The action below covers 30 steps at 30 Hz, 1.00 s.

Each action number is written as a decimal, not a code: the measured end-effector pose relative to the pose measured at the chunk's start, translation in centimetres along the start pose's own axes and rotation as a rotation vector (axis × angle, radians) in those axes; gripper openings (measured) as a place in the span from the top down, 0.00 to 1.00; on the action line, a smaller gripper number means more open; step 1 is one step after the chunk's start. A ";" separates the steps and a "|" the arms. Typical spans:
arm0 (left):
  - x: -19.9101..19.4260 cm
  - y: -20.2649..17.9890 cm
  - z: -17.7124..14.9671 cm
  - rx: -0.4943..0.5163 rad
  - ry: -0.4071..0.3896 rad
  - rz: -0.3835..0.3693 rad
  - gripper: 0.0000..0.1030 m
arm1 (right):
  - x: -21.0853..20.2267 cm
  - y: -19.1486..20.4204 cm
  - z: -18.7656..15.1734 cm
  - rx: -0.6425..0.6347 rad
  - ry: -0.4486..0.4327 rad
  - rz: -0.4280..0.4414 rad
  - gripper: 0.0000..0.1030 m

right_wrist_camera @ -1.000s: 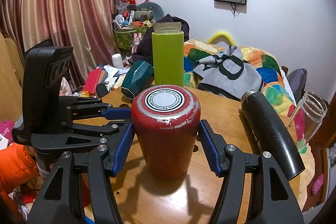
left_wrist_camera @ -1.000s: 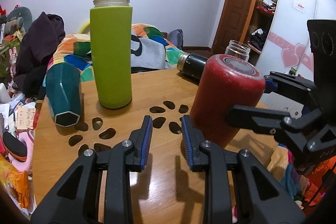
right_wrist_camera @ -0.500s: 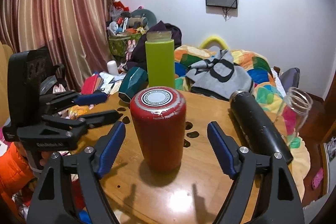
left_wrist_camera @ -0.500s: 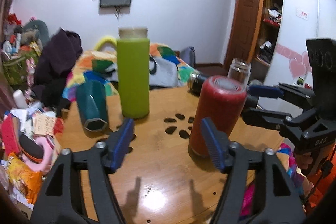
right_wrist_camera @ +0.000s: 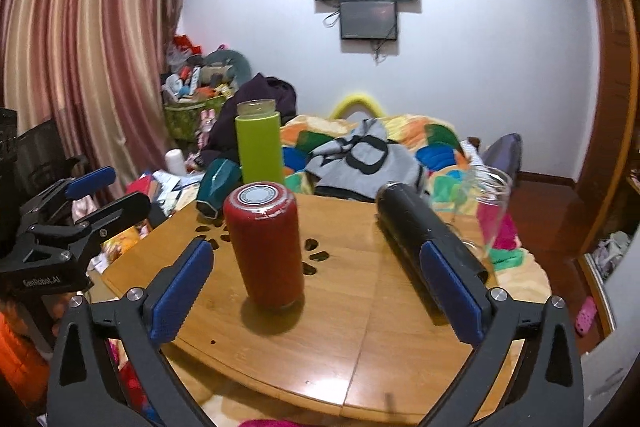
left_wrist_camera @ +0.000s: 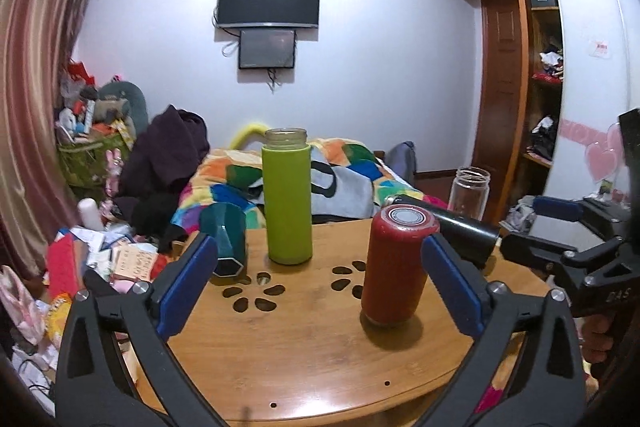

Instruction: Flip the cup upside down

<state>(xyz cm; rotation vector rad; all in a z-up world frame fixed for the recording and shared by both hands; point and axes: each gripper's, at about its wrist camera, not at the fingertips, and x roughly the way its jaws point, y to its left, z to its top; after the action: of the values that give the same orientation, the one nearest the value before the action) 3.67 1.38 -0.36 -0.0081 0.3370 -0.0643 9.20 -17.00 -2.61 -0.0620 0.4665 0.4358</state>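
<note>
Both tongs are spread wide and hold nothing. Going left to right: my left tongs (left_wrist_camera: 316, 279), then the teal cup (left_wrist_camera: 224, 241) lying on its side, the green bottle (left_wrist_camera: 287, 201) upright, and the red cup (right_wrist_camera: 266, 245) standing base-up mid-desk (right_wrist_camera: 380, 327), apparently flipped. A black flask (right_wrist_camera: 428, 231) lies beyond, and my right tongs (right_wrist_camera: 316, 291) sit clear, so nothing gets knocked.

Left gripper (left_wrist_camera: 320, 279) jaws wide apart; right gripper (right_wrist_camera: 316, 281) likewise.
</note>
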 end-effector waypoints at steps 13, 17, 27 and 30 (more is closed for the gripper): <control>-0.8 -1.7 -1.6 0.017 -0.004 0.033 0.00 | -1.9 0.0 -1.3 0.046 -0.055 -0.053 0.00; -0.8 -1.8 -1.7 0.012 -0.005 0.031 0.00 | -1.9 0.2 -1.5 0.045 -0.057 -0.057 0.00; -1.2 -1.7 -1.7 0.014 -0.014 0.039 0.00 | -1.9 0.2 -1.5 0.053 -0.056 -0.058 0.00; -1.3 -1.7 -1.6 0.014 -0.019 0.044 0.00 | -1.9 0.2 -1.5 0.053 -0.058 -0.058 0.00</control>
<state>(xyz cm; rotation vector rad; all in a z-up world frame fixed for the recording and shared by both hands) 1.80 -0.18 -1.40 0.0131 0.3181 -0.0228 6.94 -17.85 -3.12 -0.0114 0.4180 0.3670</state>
